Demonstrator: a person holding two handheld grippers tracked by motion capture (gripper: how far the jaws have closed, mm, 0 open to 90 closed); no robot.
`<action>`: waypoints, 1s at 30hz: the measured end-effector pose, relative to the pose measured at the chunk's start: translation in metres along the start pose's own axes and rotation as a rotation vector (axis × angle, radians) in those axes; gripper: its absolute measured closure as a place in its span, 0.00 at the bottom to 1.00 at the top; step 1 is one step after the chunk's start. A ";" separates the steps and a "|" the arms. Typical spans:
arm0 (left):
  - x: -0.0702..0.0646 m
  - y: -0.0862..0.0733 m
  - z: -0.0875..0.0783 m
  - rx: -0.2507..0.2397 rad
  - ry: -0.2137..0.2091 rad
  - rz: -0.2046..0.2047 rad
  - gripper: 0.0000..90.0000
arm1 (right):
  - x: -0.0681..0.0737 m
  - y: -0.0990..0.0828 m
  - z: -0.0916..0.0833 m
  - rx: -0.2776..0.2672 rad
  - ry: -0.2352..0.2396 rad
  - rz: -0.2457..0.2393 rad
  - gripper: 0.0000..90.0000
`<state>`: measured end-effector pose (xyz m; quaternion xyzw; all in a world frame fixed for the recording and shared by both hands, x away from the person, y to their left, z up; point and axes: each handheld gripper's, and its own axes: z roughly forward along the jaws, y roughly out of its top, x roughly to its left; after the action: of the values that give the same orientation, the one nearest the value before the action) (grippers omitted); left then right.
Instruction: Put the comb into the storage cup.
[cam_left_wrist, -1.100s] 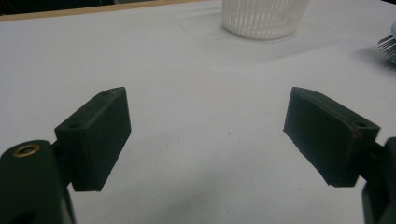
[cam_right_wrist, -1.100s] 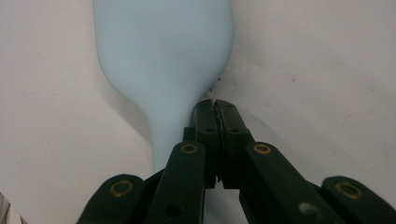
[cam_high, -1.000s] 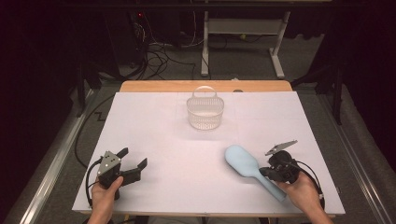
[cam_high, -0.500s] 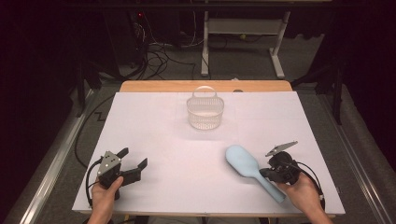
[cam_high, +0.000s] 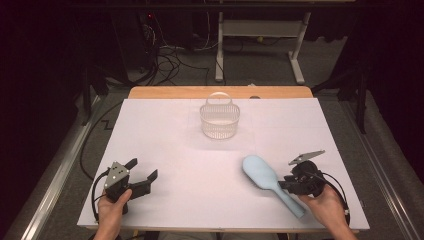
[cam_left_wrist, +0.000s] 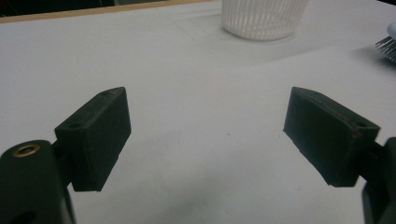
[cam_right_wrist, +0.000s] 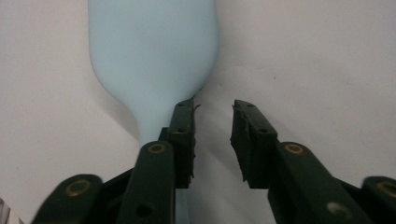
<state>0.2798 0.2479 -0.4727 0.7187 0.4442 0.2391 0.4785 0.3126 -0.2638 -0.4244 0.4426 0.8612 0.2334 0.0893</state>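
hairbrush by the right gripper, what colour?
Pale blue. The hairbrush shows it best in the right gripper view, filling the space just past the jaws.

A pale blue hairbrush (cam_high: 267, 181) is lying on the near right of the white table sheet (cam_high: 165, 135), showing grey bristles at its edge in the left gripper view. A translucent white basket (cam_high: 219, 119) with fine vertical ribbing is sitting far centre. Both grippers, left (cam_high: 140, 175) and right (cam_high: 287, 183), are showing black with brass-coloured rivets. A strip of light wood (cam_high: 165, 92) is edging the far side.
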 end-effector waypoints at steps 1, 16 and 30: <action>0.000 0.000 0.000 0.002 0.000 0.001 0.17 | 0.000 0.000 -0.002 -0.006 0.000 -0.001 0.69; -0.001 0.000 0.000 0.005 -0.005 0.007 0.17 | 0.021 0.002 -0.009 -0.018 0.014 -0.036 0.54; -0.001 0.000 0.000 0.005 -0.010 0.008 0.17 | 0.032 0.005 0.005 0.042 0.002 -0.061 0.55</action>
<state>0.2795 0.2466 -0.4723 0.7227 0.4396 0.2364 0.4782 0.2994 -0.2333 -0.4249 0.4178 0.8791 0.2127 0.0860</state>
